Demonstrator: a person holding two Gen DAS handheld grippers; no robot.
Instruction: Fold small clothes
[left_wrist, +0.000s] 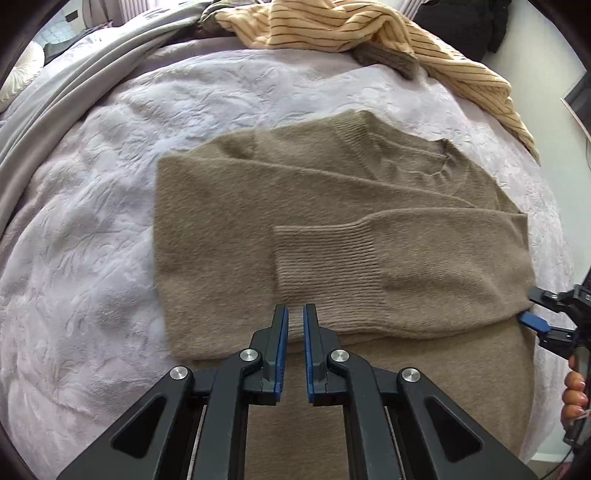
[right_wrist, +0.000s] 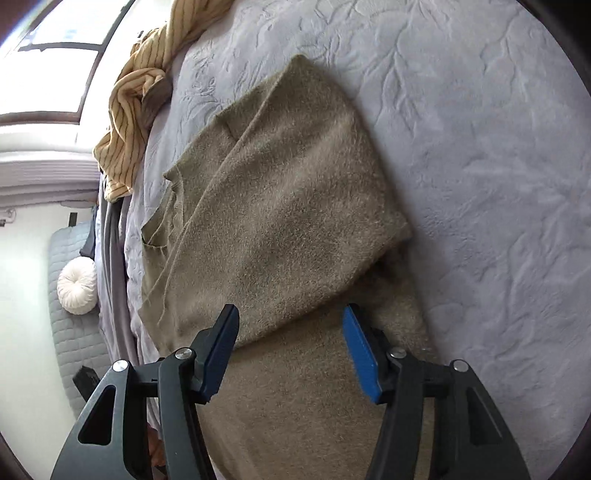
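A fuzzy taupe sweater (left_wrist: 332, 221) lies flat on the bed, its sleeves folded across the body and one ribbed cuff (left_wrist: 325, 266) in the middle. My left gripper (left_wrist: 295, 314) hovers over the sweater's near part, jaws a narrow gap apart, holding nothing. My right gripper (right_wrist: 290, 317) is open wide over the sweater (right_wrist: 280, 206) at its side edge, empty. It also shows at the right edge of the left wrist view (left_wrist: 535, 314), beside the sweater's right edge.
The bed has a pale lilac embossed cover (left_wrist: 92, 240). A crumpled tan striped garment (left_wrist: 351, 26) lies at the far edge, also seen in the right wrist view (right_wrist: 136, 110). A grey blanket (left_wrist: 74, 81) lies far left. A round white cushion (right_wrist: 77, 280) sits beyond the bed.
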